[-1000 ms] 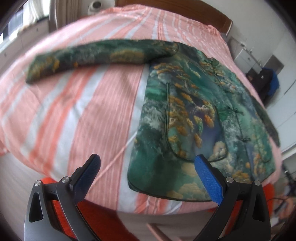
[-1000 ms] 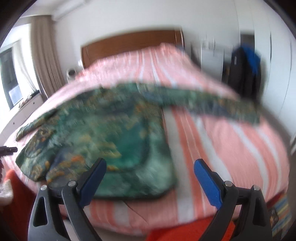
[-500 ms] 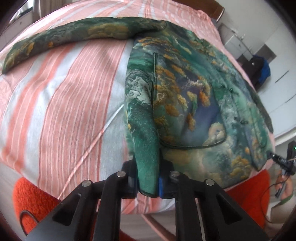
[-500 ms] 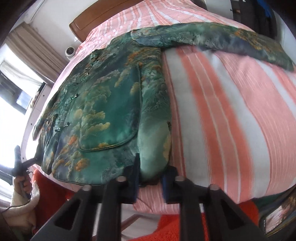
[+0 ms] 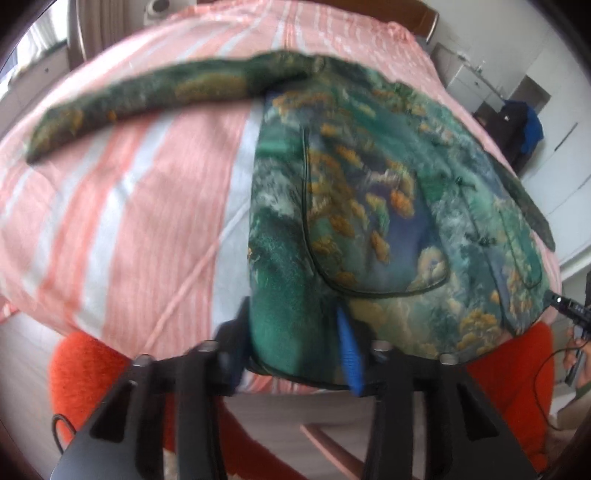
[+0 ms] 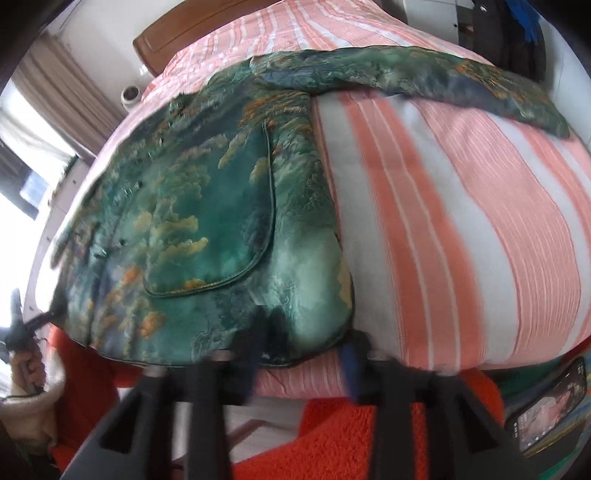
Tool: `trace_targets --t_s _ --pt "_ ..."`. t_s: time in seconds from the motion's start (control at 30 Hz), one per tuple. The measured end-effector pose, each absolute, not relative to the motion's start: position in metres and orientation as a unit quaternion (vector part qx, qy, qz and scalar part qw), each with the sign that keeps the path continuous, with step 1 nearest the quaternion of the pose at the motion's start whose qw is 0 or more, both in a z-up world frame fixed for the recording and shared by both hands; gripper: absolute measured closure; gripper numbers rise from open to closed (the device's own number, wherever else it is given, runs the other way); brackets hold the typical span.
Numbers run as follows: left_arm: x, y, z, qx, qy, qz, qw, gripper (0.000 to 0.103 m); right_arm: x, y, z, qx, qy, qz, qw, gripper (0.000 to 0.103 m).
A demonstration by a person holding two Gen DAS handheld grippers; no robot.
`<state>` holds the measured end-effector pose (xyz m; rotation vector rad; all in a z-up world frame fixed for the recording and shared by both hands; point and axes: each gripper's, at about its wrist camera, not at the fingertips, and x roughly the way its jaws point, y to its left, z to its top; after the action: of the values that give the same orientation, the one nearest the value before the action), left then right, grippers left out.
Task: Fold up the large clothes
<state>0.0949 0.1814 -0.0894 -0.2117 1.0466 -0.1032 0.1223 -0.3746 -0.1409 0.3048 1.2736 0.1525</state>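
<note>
While the jacket (image 5: 369,206) lies flat on the bed (image 5: 147,229), both grippers stand at its near hem, one at each corner. The left gripper (image 5: 295,350) is about half open, and its jaws have just been opening. The hem corner sits between its fingers (image 5: 349,354), and the cloth fills most of the gap, but the blur does not let me tell if the pads press it. The right gripper (image 6: 301,354) is also about half open, with jaws that have just been opening. The other hem corner bulges between its blurred fingers (image 6: 349,363), and again I cannot tell if they touch the cloth.

Under the grippers there is an orange rug (image 6: 351,435), and a phone (image 6: 550,410) lies at the right edge of the right view.

Farther away, the green body of the jacket spreads over the pink striped sheet (image 6: 443,221), with a pocket (image 6: 210,221) on each front side and small buttons (image 5: 460,181) along the middle. Each sleeve (image 5: 155,99) stretches out sideways from a shoulder, flat on the sheet.

Behind the bed stand a wooden headboard (image 6: 162,33), a curtain (image 6: 48,85), white cabinets (image 5: 469,85) and a dark bag (image 5: 517,125).
</note>
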Motion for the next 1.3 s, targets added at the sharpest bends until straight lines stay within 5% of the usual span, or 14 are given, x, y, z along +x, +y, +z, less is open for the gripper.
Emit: trace_targets --t_s 0.1,0.2,0.57,0.67,0.7,0.8,1.07,1.3 --pt "0.087 0.191 -0.054 -0.09 0.443 -0.041 0.891 0.025 0.127 -0.408 -0.117 0.175 0.551 0.056 0.814 0.047" --pt "0.091 0.193 -0.025 -0.091 0.397 -0.028 0.913 0.021 0.143 -0.471 -0.1 0.247 0.503 0.004 0.828 0.047" --pt "0.108 0.157 -0.021 -0.064 0.383 -0.007 0.921 0.017 0.222 -0.65 -0.179 0.49 0.364 -0.195 0.768 0.047" --pt "0.103 0.16 -0.026 -0.059 0.393 0.002 0.918 0.017 0.233 -0.662 -0.19 0.518 0.324 -0.217 0.762 0.064" --pt "0.102 0.163 -0.028 -0.061 0.394 0.005 0.917 0.017 0.241 -0.66 -0.188 0.508 0.331 -0.227 0.762 0.082" --pt "0.102 0.172 -0.033 -0.072 0.393 0.012 0.917 0.017 0.271 -0.629 -0.146 0.452 0.323 -0.23 0.799 0.092" --pt "0.115 0.169 -0.04 -0.106 0.387 -0.01 0.916 0.017 0.391 -0.386 0.009 0.247 0.304 0.032 0.92 0.093" --pt "0.104 0.18 -0.046 -0.128 0.391 -0.009 0.912 0.017 0.459 -0.175 -0.047 0.142 0.368 0.135 0.909 0.087"
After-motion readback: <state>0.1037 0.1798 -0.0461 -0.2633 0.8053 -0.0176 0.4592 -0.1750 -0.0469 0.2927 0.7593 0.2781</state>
